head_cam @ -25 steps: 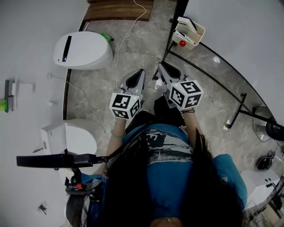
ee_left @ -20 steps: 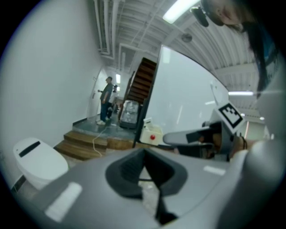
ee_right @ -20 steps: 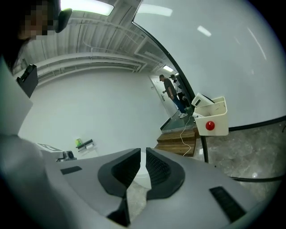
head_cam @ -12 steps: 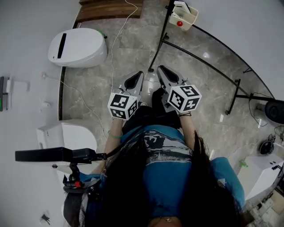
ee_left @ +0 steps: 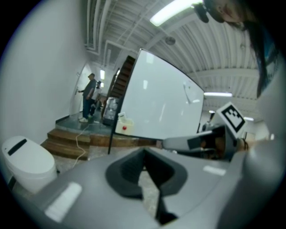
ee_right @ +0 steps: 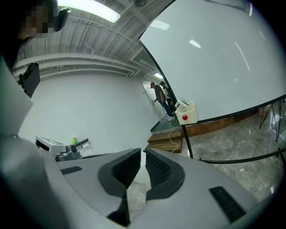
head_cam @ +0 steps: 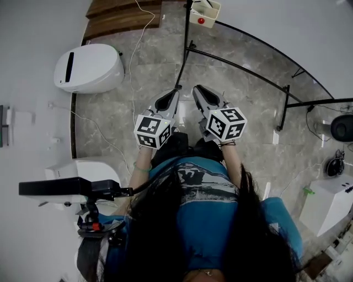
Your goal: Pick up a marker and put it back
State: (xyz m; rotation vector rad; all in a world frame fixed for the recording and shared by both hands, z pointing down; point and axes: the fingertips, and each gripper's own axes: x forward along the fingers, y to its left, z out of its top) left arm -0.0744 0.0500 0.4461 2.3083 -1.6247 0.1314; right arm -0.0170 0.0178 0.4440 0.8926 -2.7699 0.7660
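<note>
No marker shows in any view. In the head view my left gripper [head_cam: 175, 91] and right gripper [head_cam: 196, 88] are held side by side in front of the person's body, over the marble floor. Both point toward the whiteboard's black stand [head_cam: 231, 63]. The left gripper [ee_left: 144, 150] has its jaws meeting at the tips with nothing between them. The right gripper [ee_right: 144, 150] is shut too and holds nothing. The whiteboard [ee_left: 156, 103] fills the upper right of the right gripper view [ee_right: 223, 67]. A cream box with a red dot [head_cam: 203, 12] hangs at the board's end.
A white rounded appliance [head_cam: 88, 67] stands on the floor at the left. Wooden steps [head_cam: 124, 14] lie beyond it, with a white cable [head_cam: 132, 55] trailing down from them. A person [ee_left: 89, 96] stands far off on the steps. A black camera rig [head_cam: 71, 188] sticks out at lower left.
The whole floor scene has slid up and left in the head view; the whiteboard stand's legs now lie closer ahead of both grippers. The grippers keep their side-by-side pose.
</note>
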